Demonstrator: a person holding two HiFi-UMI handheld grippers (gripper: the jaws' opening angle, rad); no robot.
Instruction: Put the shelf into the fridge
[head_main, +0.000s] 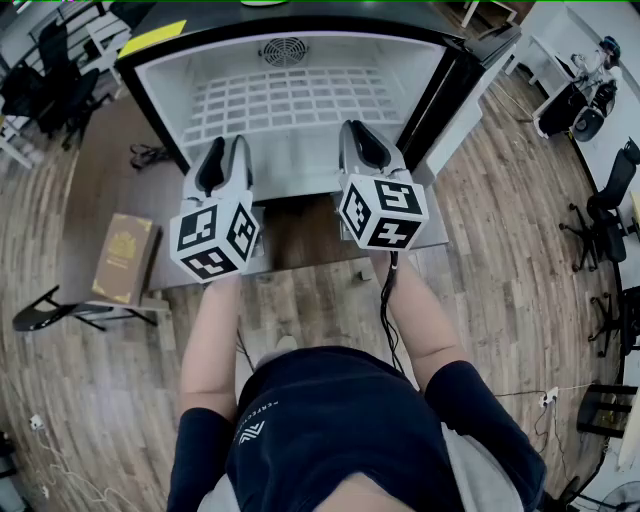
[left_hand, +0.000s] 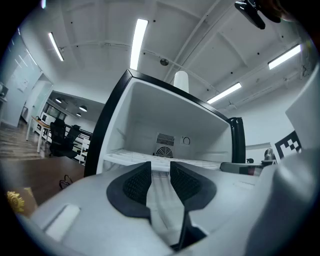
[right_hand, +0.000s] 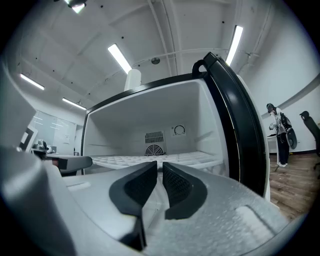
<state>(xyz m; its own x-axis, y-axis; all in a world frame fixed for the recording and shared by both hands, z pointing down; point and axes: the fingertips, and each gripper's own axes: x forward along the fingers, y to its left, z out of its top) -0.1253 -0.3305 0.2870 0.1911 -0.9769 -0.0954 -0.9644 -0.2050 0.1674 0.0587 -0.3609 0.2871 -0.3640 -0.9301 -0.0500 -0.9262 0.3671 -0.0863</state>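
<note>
The open fridge (head_main: 428, 72) is standing in front of the person, and the white grid shelf (head_main: 290, 100) is lying flat inside it, spanning wall to wall. Both tools are pointing level at the shelf's front edge, side by side. The left hand-held gripper (left_hand: 159, 165) is keeping its jaws moderately apart, the edge showing just past its tips, unclamped. The right hand-held gripper (right_hand: 159, 165) is showing only a thin slit, gripping nothing visible.

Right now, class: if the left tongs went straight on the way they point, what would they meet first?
Most likely the front edge of the white shelf, lying inside the open fridge. It shows just beyond the tips of the left tongs, though depth is unclear.
</note>
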